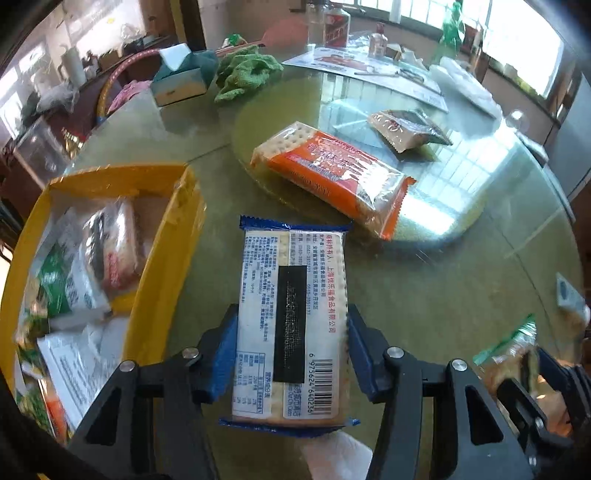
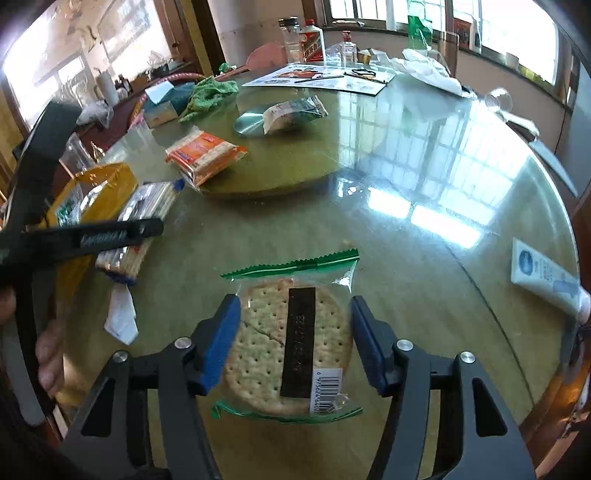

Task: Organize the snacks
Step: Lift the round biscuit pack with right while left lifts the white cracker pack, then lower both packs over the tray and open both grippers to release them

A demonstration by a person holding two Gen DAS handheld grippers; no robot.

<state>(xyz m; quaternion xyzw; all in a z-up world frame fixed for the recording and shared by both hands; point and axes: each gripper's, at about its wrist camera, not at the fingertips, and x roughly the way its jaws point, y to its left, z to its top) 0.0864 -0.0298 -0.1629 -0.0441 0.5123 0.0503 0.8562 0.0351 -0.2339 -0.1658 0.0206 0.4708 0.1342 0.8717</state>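
My left gripper (image 1: 291,325) is shut on a blue-edged cracker pack (image 1: 291,306), just right of the yellow box (image 1: 168,236) that holds several snack packs. My right gripper (image 2: 293,317) is shut on a green-edged pack of round crackers (image 2: 291,343), held low over the glass table. An orange cracker pack (image 1: 332,173) lies on the round turntable (image 1: 258,122), with a brown snack packet (image 1: 406,129) behind it. In the right wrist view the orange pack (image 2: 205,153), a silver packet (image 2: 288,112) and the yellow box (image 2: 99,184) show at the left.
A tissue box (image 1: 181,77) and a green cloth (image 1: 243,70) lie at the table's far left. Bottles (image 1: 334,26), a printed sheet (image 1: 362,70) and white plastic (image 1: 465,85) stand at the back. A white tube (image 2: 543,273) lies at the right edge.
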